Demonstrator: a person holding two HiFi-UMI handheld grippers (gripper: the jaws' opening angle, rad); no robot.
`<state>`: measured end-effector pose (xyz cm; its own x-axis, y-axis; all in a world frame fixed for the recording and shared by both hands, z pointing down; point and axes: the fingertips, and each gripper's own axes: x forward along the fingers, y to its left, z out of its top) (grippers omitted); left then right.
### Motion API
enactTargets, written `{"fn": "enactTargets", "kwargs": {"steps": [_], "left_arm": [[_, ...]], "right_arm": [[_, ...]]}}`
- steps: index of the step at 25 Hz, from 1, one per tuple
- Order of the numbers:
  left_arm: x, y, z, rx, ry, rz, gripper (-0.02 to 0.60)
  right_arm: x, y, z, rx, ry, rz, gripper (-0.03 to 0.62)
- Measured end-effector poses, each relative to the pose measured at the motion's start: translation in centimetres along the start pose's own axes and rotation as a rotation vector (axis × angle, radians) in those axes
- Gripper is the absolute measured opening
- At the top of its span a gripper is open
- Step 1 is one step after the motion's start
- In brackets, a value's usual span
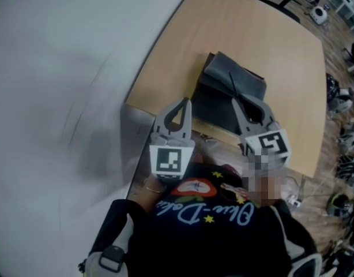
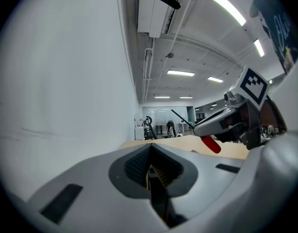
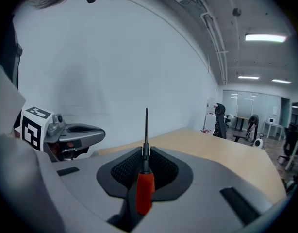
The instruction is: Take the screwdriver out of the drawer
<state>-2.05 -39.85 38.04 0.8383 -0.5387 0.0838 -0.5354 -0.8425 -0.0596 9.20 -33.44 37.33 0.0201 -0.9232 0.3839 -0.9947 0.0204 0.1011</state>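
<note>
The right hand-held gripper [image 3: 145, 152] clamps the screwdriver [image 3: 144, 191]; the left hand-held gripper [image 2: 151, 166] is closed, empty.

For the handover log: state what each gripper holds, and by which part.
Right gripper clamps the screwdriver by the dark neck just ahead of its red handle, shaft pointing out. Left gripper is shut on nothing.

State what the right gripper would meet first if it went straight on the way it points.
Probably the wall: the screwdriver in the right gripper aims at it just above the table, with nothing between. Depth is unclear, so the table's far edge might come first.
</note>
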Motion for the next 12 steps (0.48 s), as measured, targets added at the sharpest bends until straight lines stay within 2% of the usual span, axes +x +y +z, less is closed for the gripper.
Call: {"fn": "enactTargets", "kwargs": {"steps": [12], "left_arm": [[0.14, -0.19, -0.01, -0.003, -0.012, 0.003, 0.0]], "right_arm": [[-0.91, -0.8, 0.73, 0.02, -0.049, -0.024, 0.051]]}}
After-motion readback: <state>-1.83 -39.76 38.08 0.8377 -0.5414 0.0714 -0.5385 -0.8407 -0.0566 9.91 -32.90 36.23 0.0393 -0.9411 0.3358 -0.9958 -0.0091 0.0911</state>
